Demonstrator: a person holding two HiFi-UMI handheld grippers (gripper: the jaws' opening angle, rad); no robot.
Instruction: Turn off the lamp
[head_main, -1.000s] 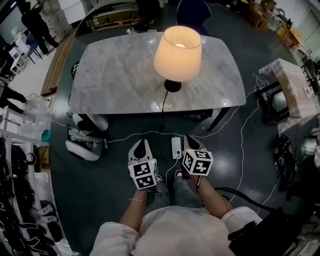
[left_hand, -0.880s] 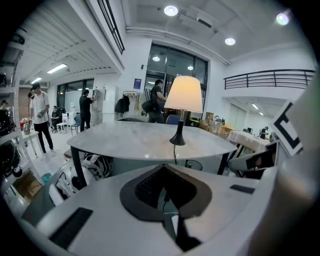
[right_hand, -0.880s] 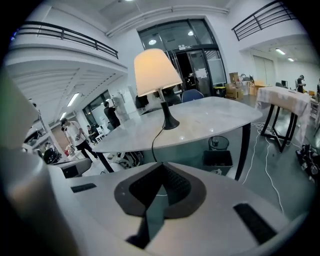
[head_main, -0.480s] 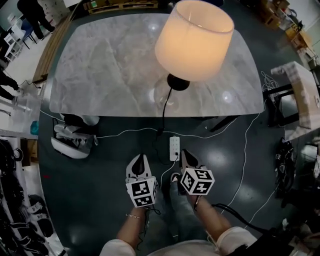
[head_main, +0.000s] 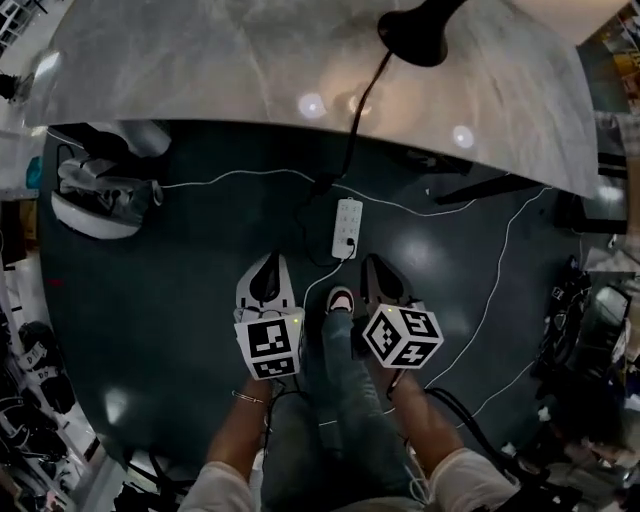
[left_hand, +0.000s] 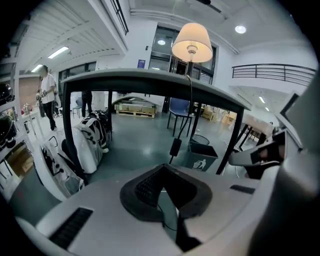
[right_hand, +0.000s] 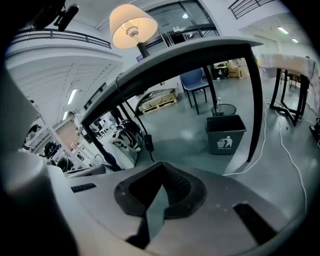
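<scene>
The lamp is lit: its cream shade (left_hand: 191, 42) glows above the table edge in the left gripper view, and the shade (right_hand: 132, 25) shows again in the right gripper view. Its black base (head_main: 415, 35) stands on the marble table (head_main: 200, 70). A black cord (head_main: 352, 120) drops over the table edge to an inline switch (left_hand: 175, 146), also visible as the switch (right_hand: 148, 142), then runs to a white power strip (head_main: 346, 227) on the floor. My left gripper (head_main: 268, 266) and right gripper (head_main: 376, 270) are shut and empty, low over the floor, short of the power strip.
A white bag (head_main: 100, 195) lies under the table's left side. White cables (head_main: 500, 290) run across the dark floor. A grey bin (right_hand: 225, 132) stands beyond the table legs (left_hand: 235, 135). The person's shoe (head_main: 340, 298) is between the grippers. Another person (left_hand: 47, 95) stands far left.
Both grippers and the head camera have sunk toward the floor. The table edge and power strip now loom closer, and the lamp shade has slid out of the head view's top.
</scene>
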